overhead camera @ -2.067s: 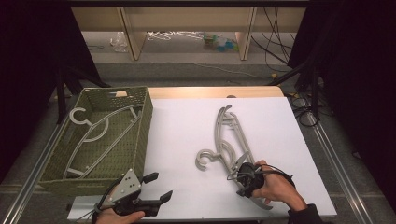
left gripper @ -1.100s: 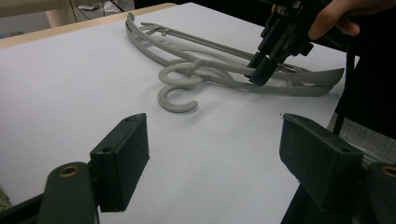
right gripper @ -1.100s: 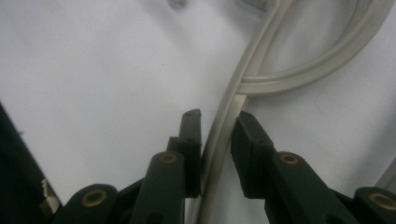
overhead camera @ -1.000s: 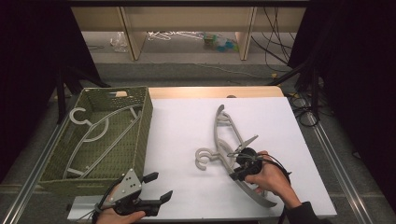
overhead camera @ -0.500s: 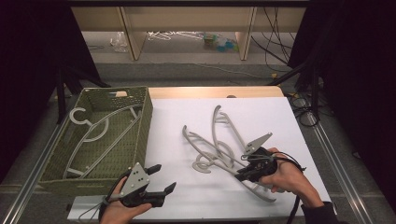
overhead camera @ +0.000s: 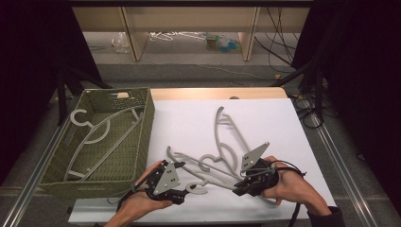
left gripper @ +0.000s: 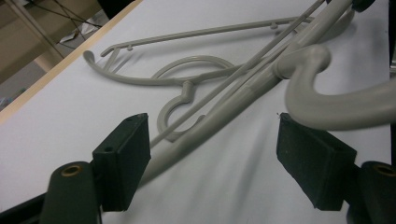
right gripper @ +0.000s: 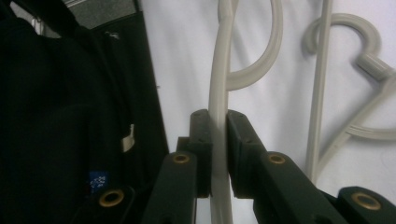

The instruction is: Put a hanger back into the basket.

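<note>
While the right gripper clamps the arm of a grey hanger and has lifted it off the white table, swinging its hook toward nine o'clock, the left gripper has slid in with jaws wide and unloaded beside that hook. A second hanger lies at twelve o'clock. The green basket at ten o'clock, already holding a hanger, looks like the destination, so a handover seems close.

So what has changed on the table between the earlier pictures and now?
The right tool has clamped a grey hanger and swung it up and leftward off the other hanger. The left tool, jaws open, has moved right toward the lifted hanger's hook. The green basket and the hanger inside stayed put.
</note>
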### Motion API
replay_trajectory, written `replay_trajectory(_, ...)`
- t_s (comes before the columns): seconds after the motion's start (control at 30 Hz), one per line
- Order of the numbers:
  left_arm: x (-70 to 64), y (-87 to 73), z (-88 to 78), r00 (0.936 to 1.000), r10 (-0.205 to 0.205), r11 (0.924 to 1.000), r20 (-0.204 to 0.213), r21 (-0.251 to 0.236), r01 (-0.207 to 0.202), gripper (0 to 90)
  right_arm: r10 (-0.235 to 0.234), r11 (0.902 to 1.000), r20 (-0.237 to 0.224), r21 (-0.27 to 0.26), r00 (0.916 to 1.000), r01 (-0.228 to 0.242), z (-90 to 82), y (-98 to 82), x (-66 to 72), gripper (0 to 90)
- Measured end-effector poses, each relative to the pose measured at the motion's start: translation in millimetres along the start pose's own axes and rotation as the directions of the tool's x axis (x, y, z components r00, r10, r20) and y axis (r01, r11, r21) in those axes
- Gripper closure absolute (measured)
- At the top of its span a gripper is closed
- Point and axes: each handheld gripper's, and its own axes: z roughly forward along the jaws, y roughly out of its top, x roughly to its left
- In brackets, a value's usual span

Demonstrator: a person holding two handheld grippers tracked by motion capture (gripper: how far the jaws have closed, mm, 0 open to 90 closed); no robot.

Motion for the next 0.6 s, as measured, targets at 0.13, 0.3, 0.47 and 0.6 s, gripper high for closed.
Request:
replay_trajectory(0.13, 5.1, -1.4, 7.3, 0.9974, 0.04, 0.999, 0.06, 0.019, -0.041, 33.2, -0.026, 0.9997, -0.014, 0.004, 0.9996, 0.026, -1.4, 3.1, 5.5, 81.9)
replay_trajectory(0.3, 7.8, -2.5, 14.5, 0.9878, 0.095, 0.9947, 0.123, 0.026, -0.099, 39.6, -0.051, 0.9987, -0.031, 0.001, 0.9982, 0.051, -1.1, 3.9, 8.5, 81.9)
replay_trajectory(0.47, 6.9, -0.3, 17.4, 0.9733, 0.149, 0.9864, 0.175, 0.043, -0.158, 60.2, -0.062, 0.998, -0.032, 0.0, 0.9975, 0.063, -1.5, 2.7, 8.3, 81.7)
replay_trajectory(0.6, 7.7, 2.4, 15.4, 0.9627, 0.204, 0.9748, 0.178, 0.053, -0.217, 63.6, -0.052, 0.9986, -0.03, -0.005, 0.9982, 0.052, -1.6, 1.2, 6.0, 80.8)
